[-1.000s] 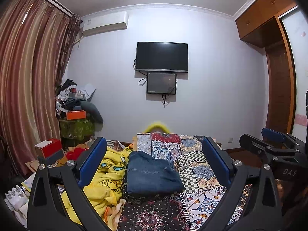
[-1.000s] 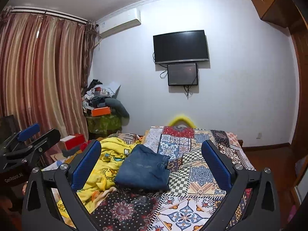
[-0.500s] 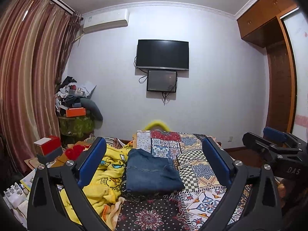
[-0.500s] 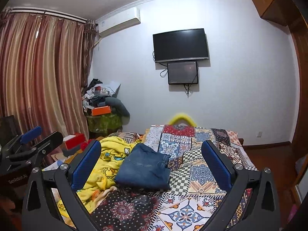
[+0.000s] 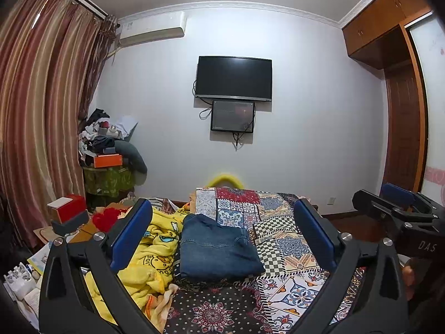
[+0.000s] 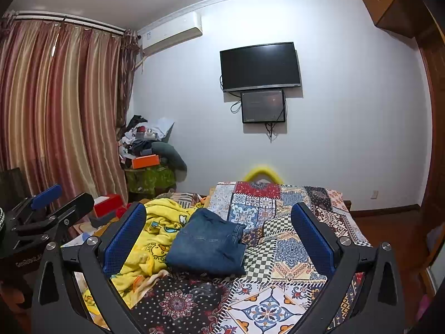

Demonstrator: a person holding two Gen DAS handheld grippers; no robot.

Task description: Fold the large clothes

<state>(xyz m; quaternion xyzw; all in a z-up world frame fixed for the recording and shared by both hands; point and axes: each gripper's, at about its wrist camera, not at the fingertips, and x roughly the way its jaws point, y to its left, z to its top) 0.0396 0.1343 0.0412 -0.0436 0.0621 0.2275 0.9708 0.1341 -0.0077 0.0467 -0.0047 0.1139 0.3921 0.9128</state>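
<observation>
A folded pair of blue jeans (image 5: 217,246) (image 6: 207,247) lies on the patchwork bedspread (image 5: 278,239) (image 6: 281,250), beside a crumpled yellow cartoon blanket (image 5: 151,258) (image 6: 155,239). My left gripper (image 5: 222,236) is held above and short of the bed, open, nothing between its blue pads. My right gripper (image 6: 218,233) is likewise open and empty, well back from the jeans. Each gripper shows in the other's view: the right one (image 5: 400,213) at the right edge, the left one (image 6: 47,208) at the left edge.
A cluttered green-covered stand (image 5: 111,172) with an orange box stands left of the bed by striped curtains (image 5: 41,128). A red box (image 5: 66,207) and small items sit lower left. A television (image 5: 233,78) hangs on the far wall; a wooden wardrobe (image 5: 403,117) is at right.
Both grippers have tilted slightly upward and drifted a little; the room sits marginally lower in view. The jeans have not moved and both grippers stay open.
</observation>
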